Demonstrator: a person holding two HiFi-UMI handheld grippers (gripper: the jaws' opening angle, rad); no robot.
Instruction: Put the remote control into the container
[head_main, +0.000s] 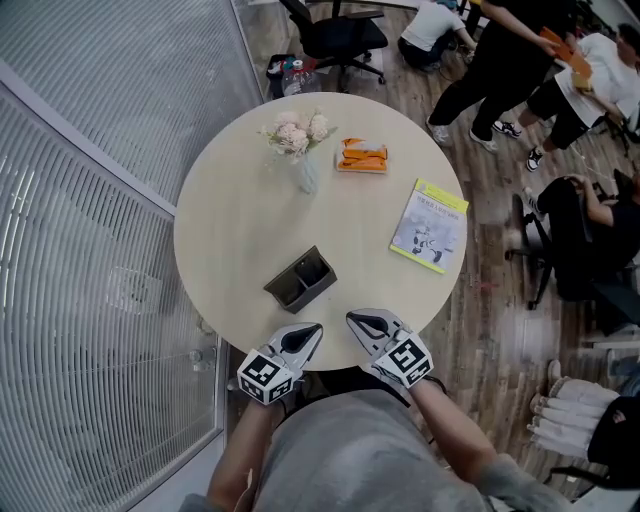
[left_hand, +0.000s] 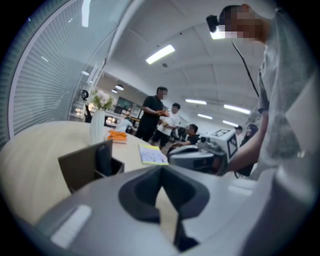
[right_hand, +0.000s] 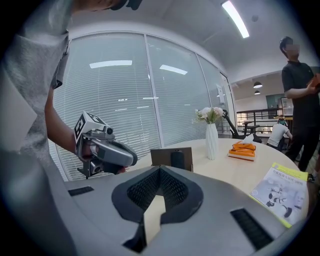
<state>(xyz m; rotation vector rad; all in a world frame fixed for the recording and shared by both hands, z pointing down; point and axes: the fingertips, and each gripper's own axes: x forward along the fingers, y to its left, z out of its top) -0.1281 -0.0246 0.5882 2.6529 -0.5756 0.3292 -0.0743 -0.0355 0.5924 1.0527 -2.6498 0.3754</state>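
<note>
**Item 1. Left gripper.** Grey two-jaw tool with a marker cube. Its jaws are pressing tip to tip and carrying nothing. It is hovering over the table edge at six o'clock.

**Item 2. Right gripper.** Matching tool. Its jaws are likewise meeting, with nothing between them. It is sitting just beside the left one, and both are pointing toward twelve.

**Item 3. Dark grey rectangular divided container.** It is standing near the grippers, toward seven o'clock of the table's centre.

**Item 4. Black oblong remote control.** It appears to be standing upright inside the container, showing against the container's wall in both gripper views.

**Item 5. Round pale wooden table.** Toward twelve it is bearing a white vase of pale flowers, with a flat orange packet just to the one o'clock side of it. A yellow-edged booklet is lying at three.

**Handling note.** The placing is looking finished. Doing this step well means keeping both closed grippers clear of the container so that nothing is tipping it, and checking that the remote is seating fully.

**Unclear.**
- From above, the remote is blending into the dark compartments.
- Which compartment is holding it I cannot tell.
- Whether its base is touching the bottom is hidden.
- People at twelve to three are standing and sitting beyond the table, partly cut off.
</note>
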